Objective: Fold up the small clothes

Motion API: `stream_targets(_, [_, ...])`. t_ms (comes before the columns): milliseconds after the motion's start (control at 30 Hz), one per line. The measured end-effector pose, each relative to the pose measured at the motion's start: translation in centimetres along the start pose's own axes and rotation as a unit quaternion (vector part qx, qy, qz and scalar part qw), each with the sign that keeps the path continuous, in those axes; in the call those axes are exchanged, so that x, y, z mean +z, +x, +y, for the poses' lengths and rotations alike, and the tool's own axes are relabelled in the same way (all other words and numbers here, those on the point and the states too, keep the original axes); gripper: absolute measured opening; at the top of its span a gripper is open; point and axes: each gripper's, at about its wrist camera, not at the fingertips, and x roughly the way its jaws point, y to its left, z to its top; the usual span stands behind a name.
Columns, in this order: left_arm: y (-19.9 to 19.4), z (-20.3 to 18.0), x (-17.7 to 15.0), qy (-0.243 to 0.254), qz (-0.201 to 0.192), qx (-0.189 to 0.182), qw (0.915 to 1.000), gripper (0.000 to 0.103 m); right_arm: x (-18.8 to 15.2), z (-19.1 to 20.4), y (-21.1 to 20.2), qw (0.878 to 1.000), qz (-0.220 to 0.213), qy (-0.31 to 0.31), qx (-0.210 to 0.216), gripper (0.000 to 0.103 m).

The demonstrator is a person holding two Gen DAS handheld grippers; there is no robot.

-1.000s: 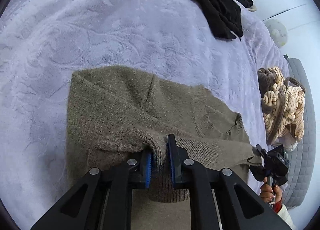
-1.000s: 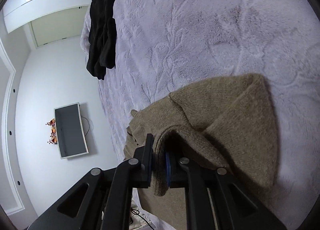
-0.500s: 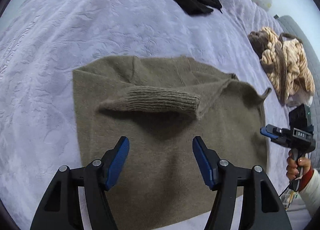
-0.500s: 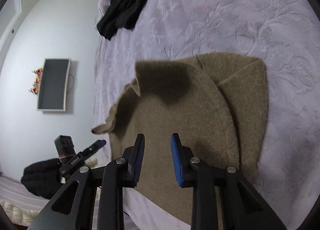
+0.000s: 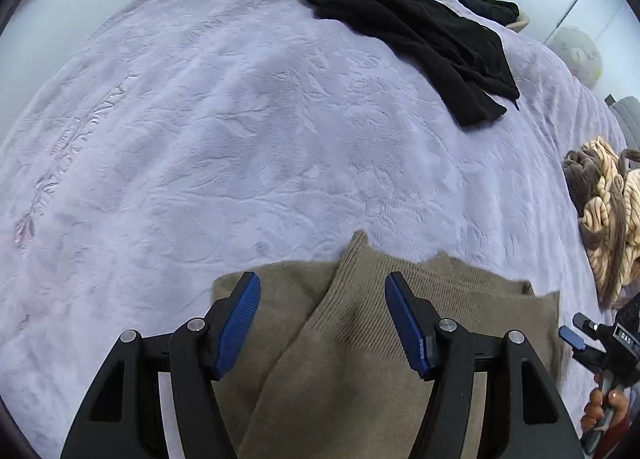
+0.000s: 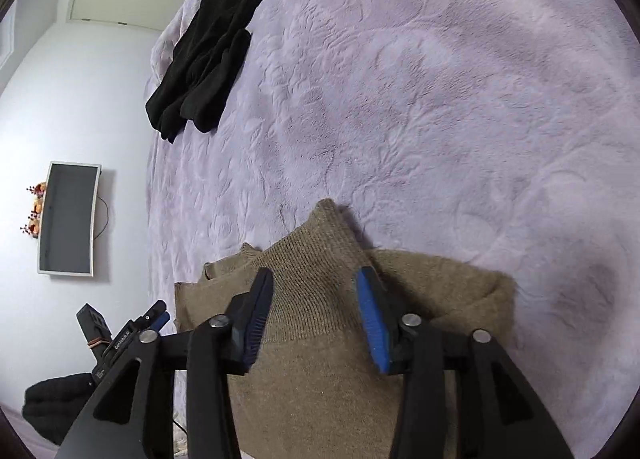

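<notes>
An olive-brown knit sweater (image 5: 352, 343) lies flat on the lilac bedspread (image 5: 240, 139) with both sleeves folded in over its body; a ribbed cuff pokes past its far edge. It also shows in the right wrist view (image 6: 320, 299). My left gripper (image 5: 322, 319) is open and empty just above the sweater. My right gripper (image 6: 314, 315) is open and empty above the ribbed sleeve. The right gripper also shows at the right edge of the left wrist view (image 5: 600, 339), and the left gripper at the lower left of the right wrist view (image 6: 128, 335).
A black garment (image 5: 420, 31) lies at the far side of the bed, also in the right wrist view (image 6: 212, 47). A tan and brown striped garment (image 5: 604, 211) lies at the right. A wall TV (image 6: 68, 219) hangs beyond the bed edge.
Both grippers let go of the sleeves, which now lie folded on the sweater. Both opened wider and drew back toward the sweater's near part.
</notes>
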Motion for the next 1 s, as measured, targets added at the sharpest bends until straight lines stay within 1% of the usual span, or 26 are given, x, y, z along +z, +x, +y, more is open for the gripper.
stream_targets(100, [-1.7,-0.1,-2.4,0.038,0.021,0.01,0.999,0.066,-1.9,-0.6,-2.1,1.0,0.011,-0.006,0.01,0.055])
stream_targets(167, [-2.5,0.1,-5.1,0.047,0.047,0.005,0.9978,0.066,-3.9,-0.9,-3.4,1.0,0.019,-0.01,0.013,0.054])
stream_targets(233, [-3.0,0.5,-7.6,0.039,0.073,-0.001,0.9966,0.066,-6.4,-1.0,-4.3,0.999,0.03,-0.011,0.009,0.055])
stream_targets(333, [-3.4,2.0,-11.8,0.009,0.107,-0.004,0.9942,0.066,-10.6,-2.8,-5.5,0.999,0.047,0.008,0.002,0.055])
stream_targets(400, [-3.3,3.0,-13.7,-0.008,0.119,-0.008,0.9928,0.066,-13.5,-4.0,-6.0,0.998,0.059,0.026,0.0,0.055])
stream_targets(500, [-2.7,4.3,-15.6,-0.032,0.134,-0.021,0.9902,0.066,-17.5,-5.4,-6.6,0.996,0.067,0.062,0.014,0.057])
stream_targets(533, [-2.6,4.6,-15.9,-0.036,0.138,-0.03,0.9894,0.066,-18.6,-5.7,-6.7,0.995,0.067,0.076,0.023,0.059])
stream_targets(600, [-2.1,4.9,-16.5,-0.039,0.145,-0.053,0.9873,0.066,-20.6,-6.3,-6.3,0.992,0.068,0.104,0.038,0.059])
stream_targets(667, [-1.8,4.8,-16.9,-0.028,0.153,-0.071,0.9853,0.053,-21.7,-6.7,-5.5,0.99,0.059,0.121,0.035,0.059])
stream_targets(700, [-1.5,4.7,-17.1,-0.021,0.161,-0.08,0.9835,0.036,-21.9,-6.7,-4.9,0.989,0.05,0.132,0.039,0.059])
stream_targets(733, [-1.2,4.6,-17.1,-0.016,0.169,-0.091,0.9812,0.028,-22.1,-6.9,-4.5,0.988,0.036,0.145,0.044,0.059])
stream_targets(767, [-1.0,4.6,-17.2,-0.008,0.173,-0.099,0.9799,0.028,-22.2,-7.1,-4.3,0.986,0.023,0.159,0.052,0.059])
stream_targets(800, [-1.2,4.5,-17.2,0.001,0.173,-0.102,0.9796,0.025,-22.2,-7.3,-4.0,0.983,0.008,0.173,0.062,0.059])
stream_targets(833, [-1.5,4.4,-17.1,0.012,0.173,-0.105,0.9792,0.024,-22.0,-7.4,-3.8,0.981,-0.004,0.185,0.063,0.043])
stream_targets(867, [-2.0,4.1,-16.8,0.028,0.168,-0.106,0.9797,0.024,-21.7,-7.1,-3.7,0.98,-0.009,0.189,0.053,0.009])
stream_targets(900, [-2.7,3.9,-16.7,0.041,0.162,-0.106,0.9802,0.024,-21.5,-6.6,-3.7,0.982,-0.012,0.185,0.048,0.008])
stream_targets(933, [-3.2,3.8,-16.7,0.052,0.155,-0.105,0.9809,0.024,-21.3,-5.7,-4.3,0.985,-0.021,0.166,0.045,0.008])
stream_targets(1000, [-3.5,4.1,-17.3,0.07,0.147,-0.098,0.9817,0.024,-21.1,-4.2,-5.3,0.992,-0.029,0.122,0.013,0.008])
